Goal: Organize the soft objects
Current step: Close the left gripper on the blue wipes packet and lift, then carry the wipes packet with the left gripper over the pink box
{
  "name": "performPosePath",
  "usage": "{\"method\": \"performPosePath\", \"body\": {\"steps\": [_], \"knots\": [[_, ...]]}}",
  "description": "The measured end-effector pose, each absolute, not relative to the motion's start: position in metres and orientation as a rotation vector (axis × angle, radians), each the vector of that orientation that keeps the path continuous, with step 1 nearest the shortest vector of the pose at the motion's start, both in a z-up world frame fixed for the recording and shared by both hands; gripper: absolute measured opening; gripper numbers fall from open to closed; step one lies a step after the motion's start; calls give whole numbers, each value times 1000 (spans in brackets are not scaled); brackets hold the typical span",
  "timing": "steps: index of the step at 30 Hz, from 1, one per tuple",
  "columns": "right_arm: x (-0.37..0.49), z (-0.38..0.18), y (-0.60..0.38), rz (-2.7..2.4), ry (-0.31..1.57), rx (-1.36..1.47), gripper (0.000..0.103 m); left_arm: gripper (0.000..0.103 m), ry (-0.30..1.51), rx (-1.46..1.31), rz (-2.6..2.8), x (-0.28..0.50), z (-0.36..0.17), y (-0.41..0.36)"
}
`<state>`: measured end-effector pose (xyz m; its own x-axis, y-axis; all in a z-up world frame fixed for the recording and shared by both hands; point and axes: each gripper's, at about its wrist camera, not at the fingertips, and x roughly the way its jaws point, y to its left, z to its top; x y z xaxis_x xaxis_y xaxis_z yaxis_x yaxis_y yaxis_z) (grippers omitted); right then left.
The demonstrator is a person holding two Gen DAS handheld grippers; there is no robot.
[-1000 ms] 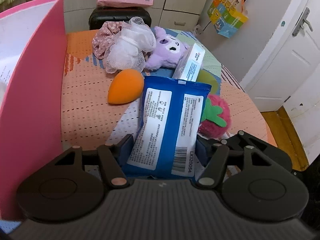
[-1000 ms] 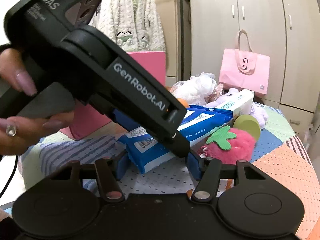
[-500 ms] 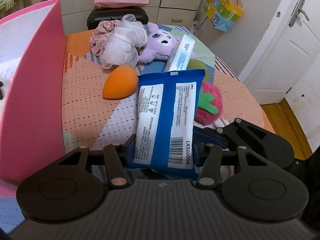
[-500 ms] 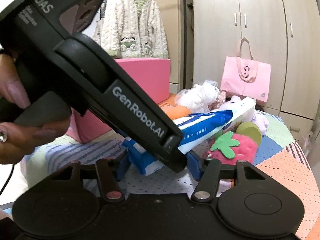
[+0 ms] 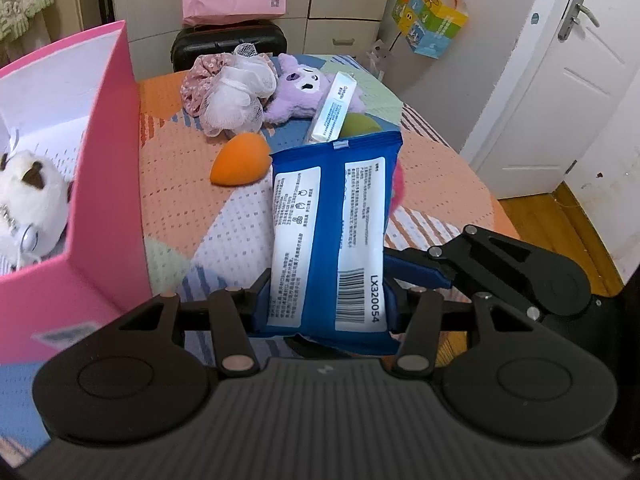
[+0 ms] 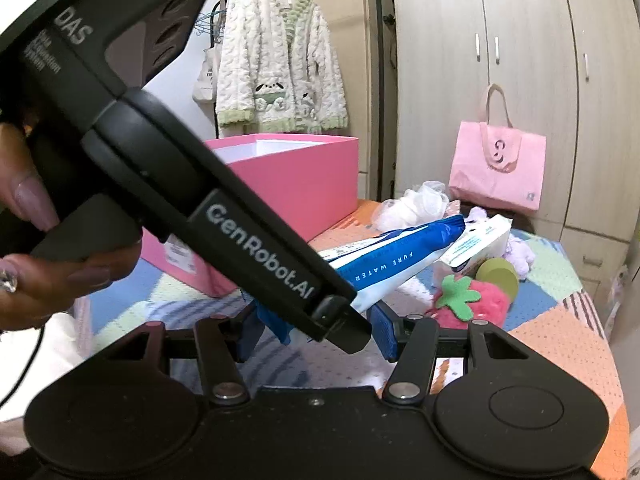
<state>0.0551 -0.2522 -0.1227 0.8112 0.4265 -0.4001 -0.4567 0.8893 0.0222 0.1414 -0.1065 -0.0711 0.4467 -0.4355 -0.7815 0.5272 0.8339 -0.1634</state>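
Note:
A blue wet-wipes pack [image 5: 328, 232] hangs above the bed, and my left gripper [image 5: 326, 300] is shut on its lower end, barcode side up. My right gripper [image 6: 316, 332] comes in from the right and is shut on that same end; the left gripper's body crosses in front of it. The pink box [image 5: 108, 184] stands just left of the pack and holds a white plush [image 5: 28, 196]. On the bed behind lie an orange sponge [image 5: 240, 160], a white mesh puff [image 5: 236, 96], a purple plush [image 5: 300, 88], a white tissue pack [image 5: 332, 108] and a pink strawberry plush [image 6: 476, 300].
A green sponge [image 6: 496, 278] lies beside the strawberry plush. A floral scrunchie [image 5: 196, 84] sits behind the mesh puff. A black suitcase [image 5: 228, 44] and a pink bag [image 6: 496, 168] stand beyond the bed's far edge. A door [image 5: 560, 92] is at the right.
Both grippers have risen with the wipes pack and carried it left, toward the pink box. The left jaws have tightened on the pack. The box's inside and its white plush have come into view.

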Motion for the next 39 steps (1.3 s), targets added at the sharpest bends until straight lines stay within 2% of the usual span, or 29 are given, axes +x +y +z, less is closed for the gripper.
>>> {"method": "performPosePath", "body": {"steps": [21,29,39], "knots": [[23,-59,-193,657,527,-137,60,50,955,129,-583,71,-15,-33],[11,-30,-158,753,506,-168,60,50,959,44,-555,60,15,14],[26,7,-131,786,426,-219,60,50,841,35,-529,77,52,40]]}}
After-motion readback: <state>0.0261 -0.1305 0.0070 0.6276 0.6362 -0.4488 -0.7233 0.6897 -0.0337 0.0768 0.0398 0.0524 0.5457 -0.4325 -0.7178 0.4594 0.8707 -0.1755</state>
